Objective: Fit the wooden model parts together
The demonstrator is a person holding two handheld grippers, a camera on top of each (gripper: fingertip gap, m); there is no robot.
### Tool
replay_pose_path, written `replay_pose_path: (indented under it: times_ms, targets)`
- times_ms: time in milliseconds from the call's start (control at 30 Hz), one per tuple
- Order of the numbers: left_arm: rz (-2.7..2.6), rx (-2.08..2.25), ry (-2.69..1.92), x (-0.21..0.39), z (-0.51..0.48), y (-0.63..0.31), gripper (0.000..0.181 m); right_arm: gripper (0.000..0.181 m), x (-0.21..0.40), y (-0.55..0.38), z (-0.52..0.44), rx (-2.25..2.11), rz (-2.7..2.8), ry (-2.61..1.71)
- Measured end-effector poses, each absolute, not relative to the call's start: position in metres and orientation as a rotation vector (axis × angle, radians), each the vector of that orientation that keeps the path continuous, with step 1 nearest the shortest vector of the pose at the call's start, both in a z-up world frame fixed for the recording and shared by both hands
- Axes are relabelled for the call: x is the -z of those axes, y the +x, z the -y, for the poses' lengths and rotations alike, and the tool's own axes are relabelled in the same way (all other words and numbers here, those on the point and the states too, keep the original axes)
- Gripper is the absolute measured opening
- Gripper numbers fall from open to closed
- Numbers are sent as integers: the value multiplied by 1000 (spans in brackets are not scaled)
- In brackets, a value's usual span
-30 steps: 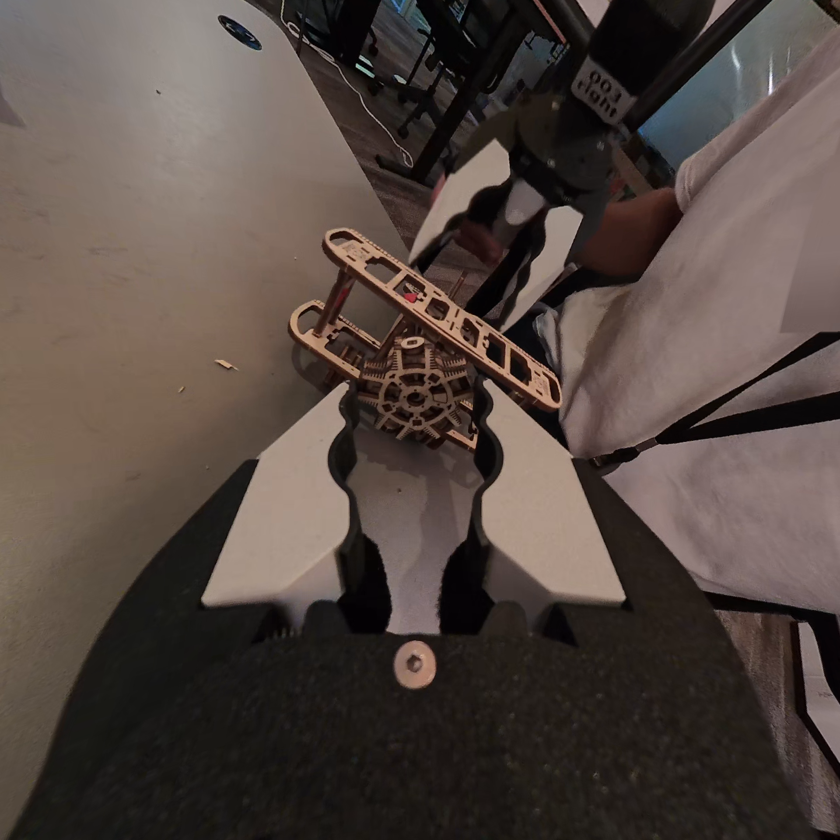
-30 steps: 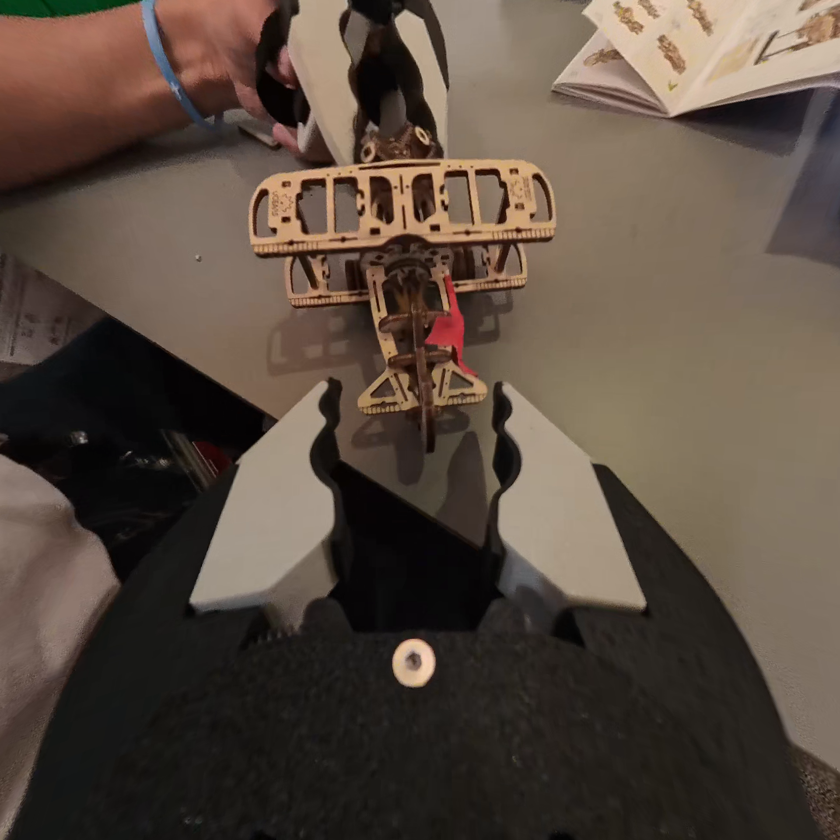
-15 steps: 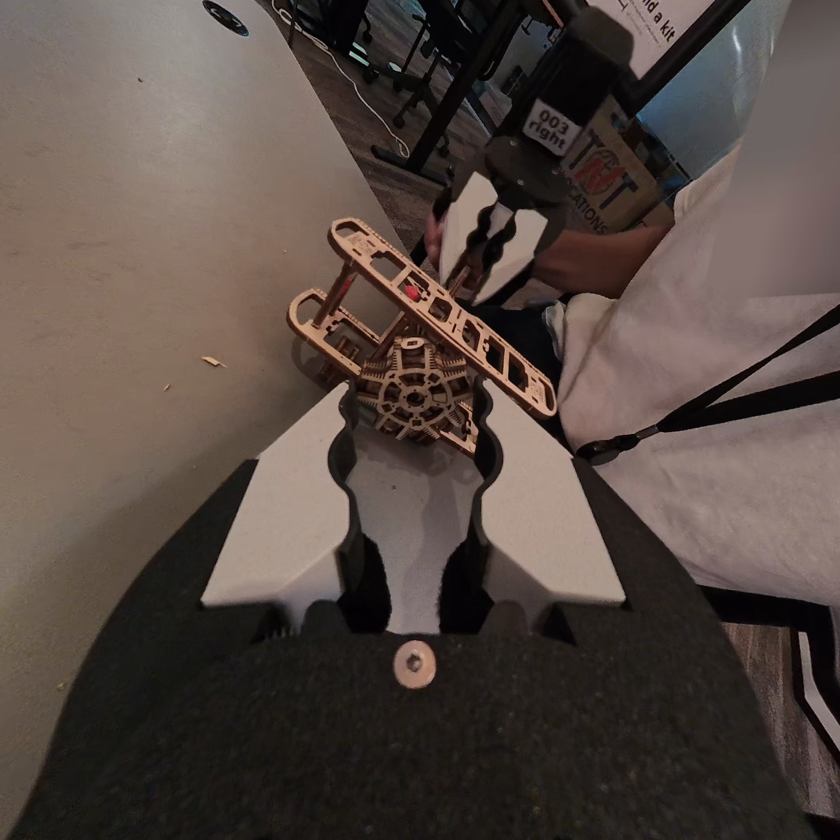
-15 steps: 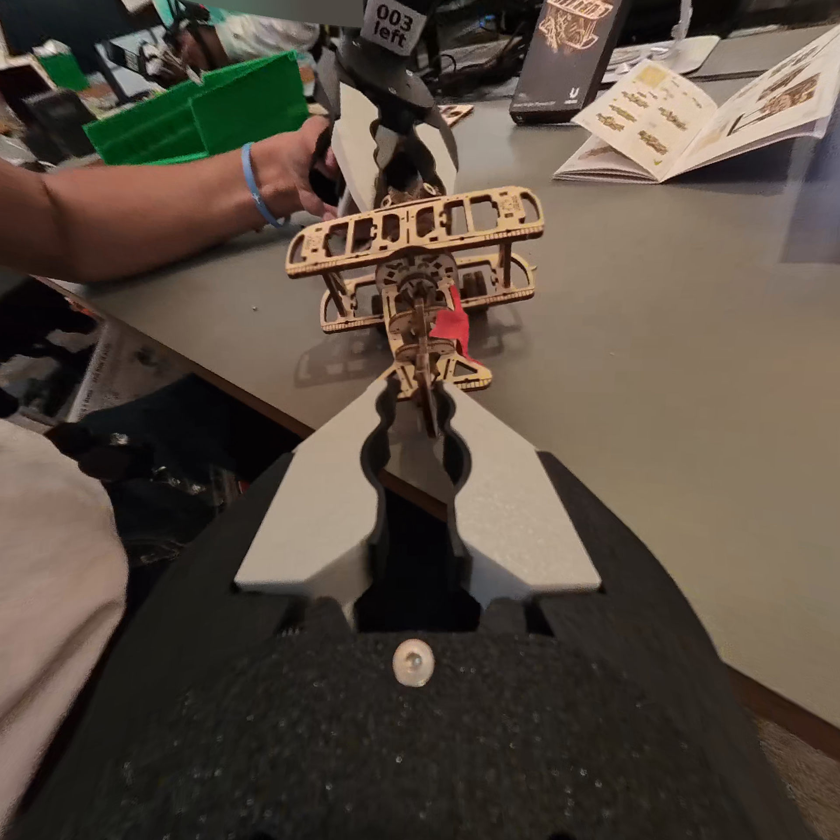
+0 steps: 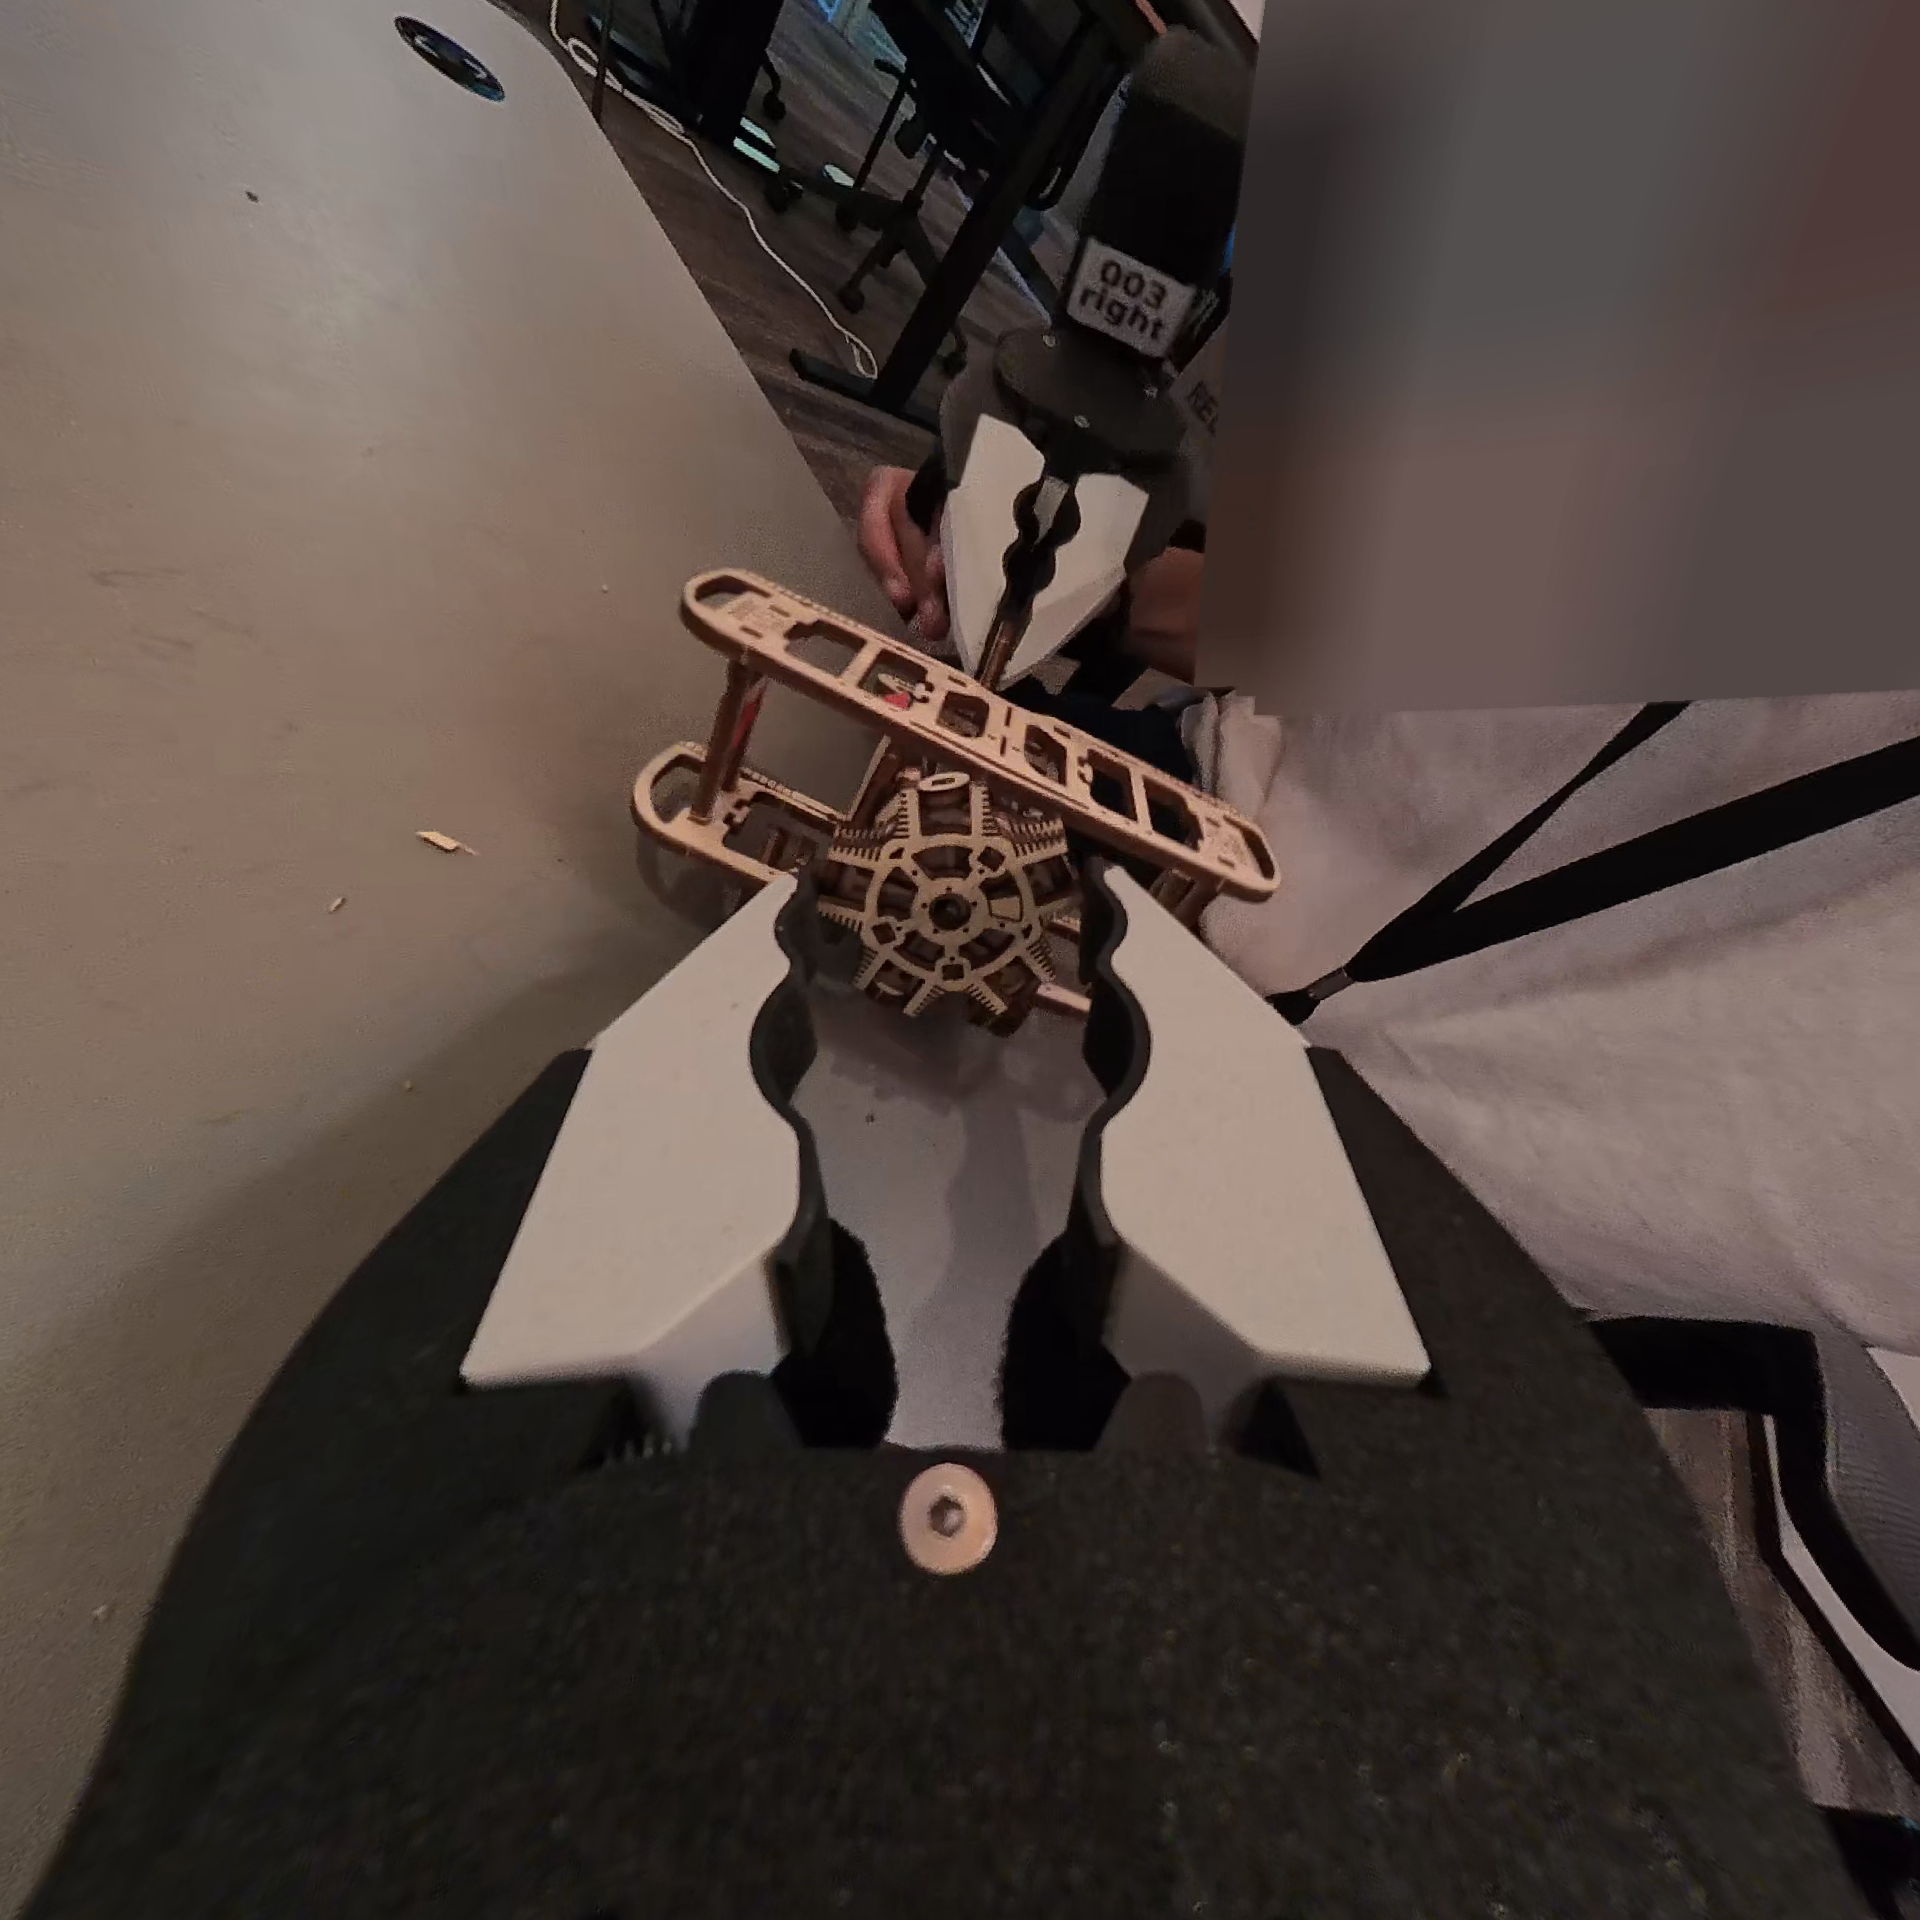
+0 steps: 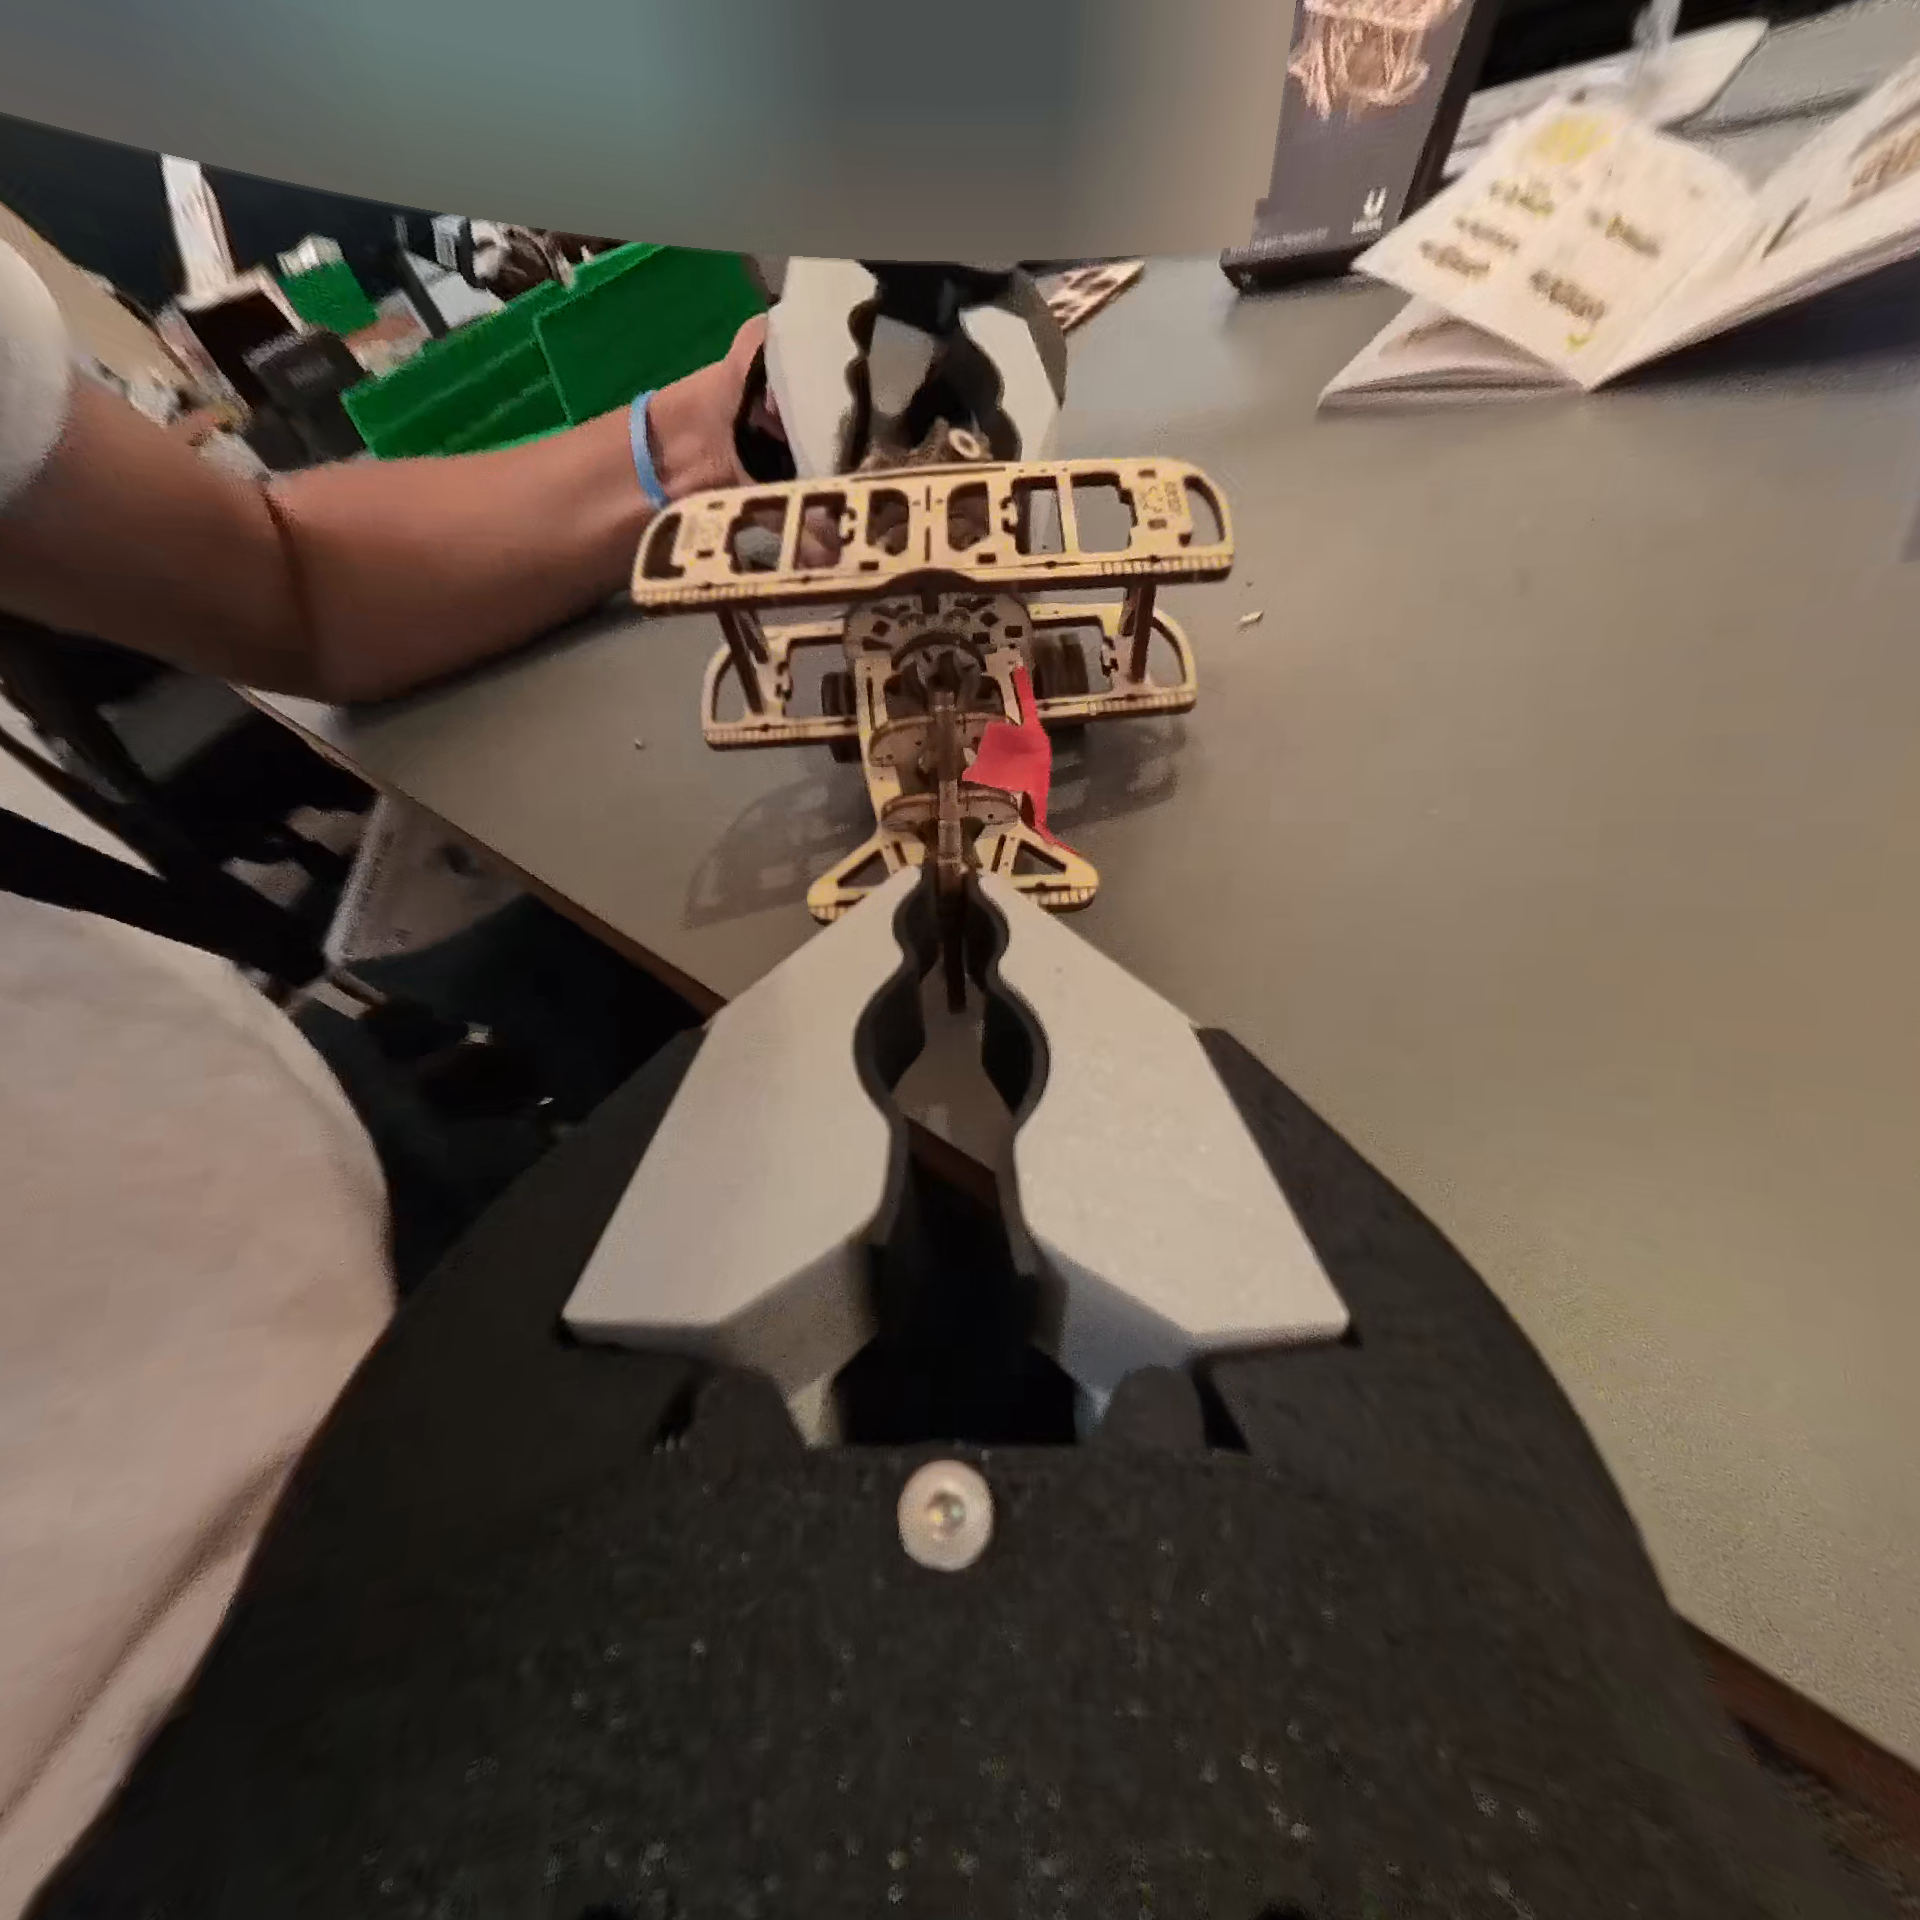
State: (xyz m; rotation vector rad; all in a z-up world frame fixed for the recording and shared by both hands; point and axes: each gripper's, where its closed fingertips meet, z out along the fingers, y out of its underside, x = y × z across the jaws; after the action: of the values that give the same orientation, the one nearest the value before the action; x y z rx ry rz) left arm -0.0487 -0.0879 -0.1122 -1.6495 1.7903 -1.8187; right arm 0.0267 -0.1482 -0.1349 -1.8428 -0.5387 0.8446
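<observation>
plane looked thin and easy to snap. right gripper pinched its tail fin; left gripper squeezed its round nose.

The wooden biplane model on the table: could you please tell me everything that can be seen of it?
The wooden biplane model is pale laser-cut plywood: two slotted wings joined by struts, a round radial engine at the nose, a skeletal fuselage and a tail fin. A red scrap clings to the fuselage. It sits near the edge of the grey table. The left gripper clamps the engine; the right gripper pinches the fin.
</observation>
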Motion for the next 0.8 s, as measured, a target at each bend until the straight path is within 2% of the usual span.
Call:
replay_pose_path:
  times_ms: [167,800]
  targets:
    - [-1772,1840,-1656,111,86,-49,47,3,134,25,147,-717,657,-1812]
    - [-1689,1919,-1760,111,79,-45,47,2,133,26,148,-816,686,-1771]
